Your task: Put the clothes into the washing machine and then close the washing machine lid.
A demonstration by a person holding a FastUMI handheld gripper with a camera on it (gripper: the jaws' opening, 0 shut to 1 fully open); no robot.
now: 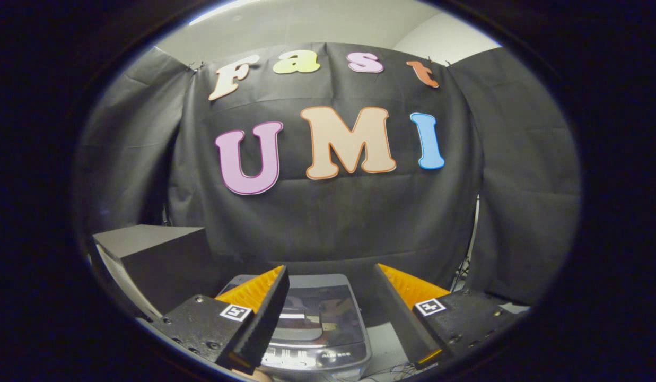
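Washing machine [320,323] (lid down) sits below the hand-held gripper [330,297], fingers spread, holding nothing.

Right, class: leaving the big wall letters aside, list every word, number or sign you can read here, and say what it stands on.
Washer front panel: small pale print, too blurred to read.
Markers on the gripper, one on each finger: square black-and-white patterns, no words or numbers.
Nothing else carries text. The gripper is open and empty, with the washer between and beyond its fingers.
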